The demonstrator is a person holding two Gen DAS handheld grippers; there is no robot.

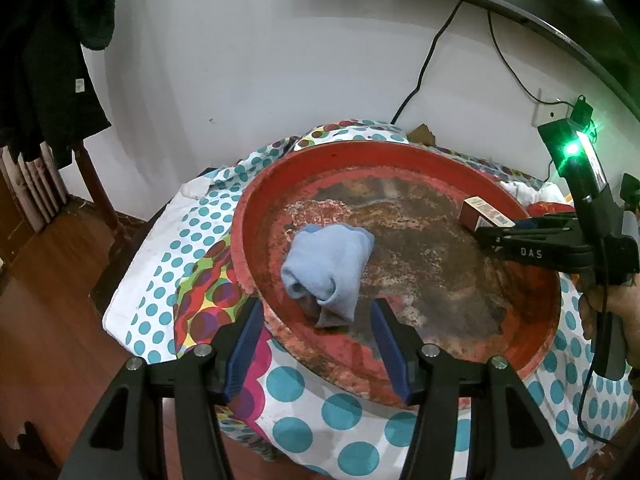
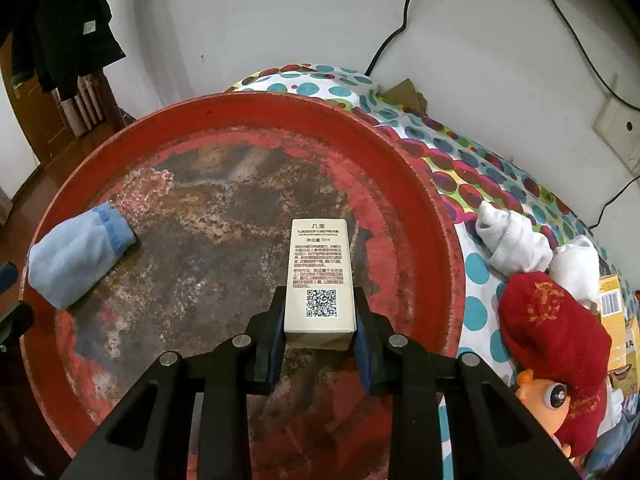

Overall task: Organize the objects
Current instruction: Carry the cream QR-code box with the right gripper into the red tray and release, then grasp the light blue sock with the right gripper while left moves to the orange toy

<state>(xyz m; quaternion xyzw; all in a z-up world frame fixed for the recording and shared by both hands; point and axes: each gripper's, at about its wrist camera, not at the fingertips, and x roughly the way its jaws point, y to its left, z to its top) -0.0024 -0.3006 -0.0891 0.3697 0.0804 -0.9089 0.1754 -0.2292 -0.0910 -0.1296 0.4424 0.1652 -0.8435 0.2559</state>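
A worn red round tray (image 1: pixel 256 200) lies on a polka-dot cloth and also shows in the right wrist view (image 2: pixel 420 184). A rolled light blue sock (image 1: pixel 328 264) lies in the tray at its left side; it also shows in the right wrist view (image 2: pixel 76 256). My left gripper (image 1: pixel 316 312) is open just in front of the sock, above the tray's near rim. My right gripper (image 2: pixel 320 312) is shut on a small cream box (image 2: pixel 320 272) with a QR code, held over the tray's right part. The box (image 1: pixel 480 212) and right gripper (image 1: pixel 486 238) also show in the left wrist view.
To the right of the tray, on the polka-dot cloth (image 2: pixel 472 312), lie white rolled socks (image 2: pixel 508 240), a red sock (image 2: pixel 552 328), an orange toy figure (image 2: pixel 544 396) and a yellow box (image 2: pixel 612 312). A wall with cables (image 1: pixel 424 68) stands behind. Dark clothes (image 1: pixel 48 60) hang left.
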